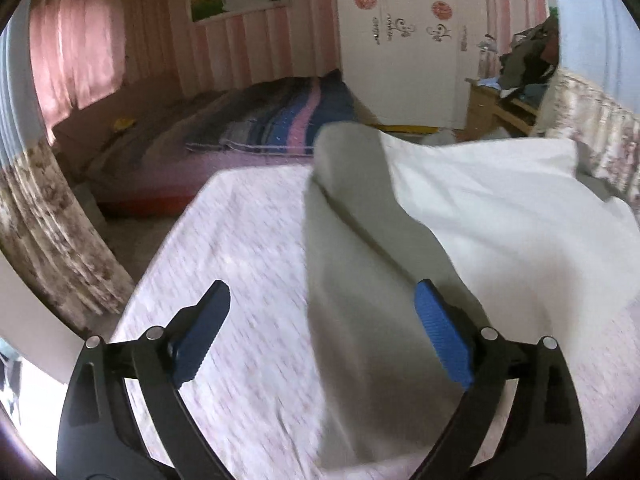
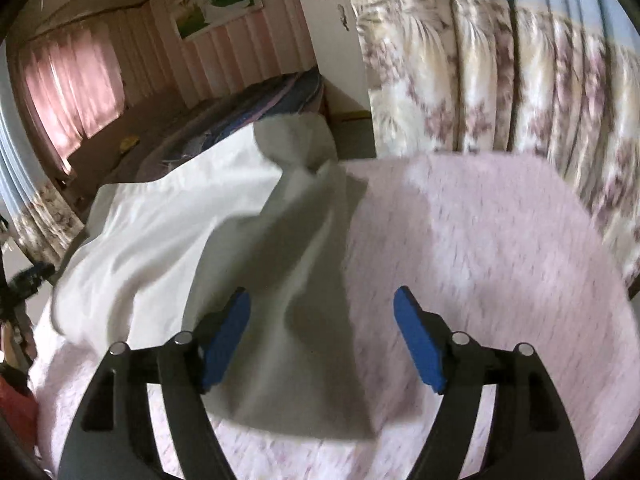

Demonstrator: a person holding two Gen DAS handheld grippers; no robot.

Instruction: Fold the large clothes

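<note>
A large white garment (image 1: 480, 216) lies rumpled on a pink-patterned table (image 1: 240, 240). In the left wrist view a grey-shaded sleeve or flap (image 1: 360, 320) runs toward me between the fingers. My left gripper (image 1: 324, 300) is open, its jaws wide apart above that flap and holding nothing. In the right wrist view the same garment (image 2: 160, 232) lies on the left, with a flap (image 2: 300, 340) reaching between the fingers. My right gripper (image 2: 322, 304) is open and empty above it.
A bed with a striped blanket (image 1: 280, 120) stands beyond the table. Floral curtains (image 2: 500, 80) hang close on the right, and more hang on the left (image 1: 48, 232). A white wardrobe (image 1: 408, 40) and a cluttered wooden desk (image 1: 504, 104) are at the back right.
</note>
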